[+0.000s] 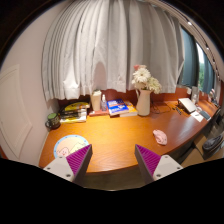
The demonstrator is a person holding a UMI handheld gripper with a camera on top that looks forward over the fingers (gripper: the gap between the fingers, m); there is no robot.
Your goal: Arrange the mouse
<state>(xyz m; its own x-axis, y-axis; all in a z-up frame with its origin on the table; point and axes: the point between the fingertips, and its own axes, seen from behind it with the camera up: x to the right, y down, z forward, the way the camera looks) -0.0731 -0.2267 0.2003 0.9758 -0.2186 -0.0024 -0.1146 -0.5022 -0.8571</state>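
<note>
Nearest the camera, the gripper (113, 160) has its two fingers spread wide with nothing between them; only their purple pads (79, 158) show, the rest is cut off below. Beyond them lies the curved wooden desk (115, 135), backed by pale curtains (110, 45) that hide the window. At about 10 o'clock from the fingers, close by, lies a round patterned pad (67, 146), its near edge hidden behind the left finger. At 12 o'clock, far back, stands a vase of flowers (144, 88). At 11 o'clock are books (118, 107) and a stack (73, 110) too small to read. The mouse (160, 136), pinkish, sits on the desk at about 2 o'clock, well apart from the fingers. Items at the far right end are too blurred to name.
</note>
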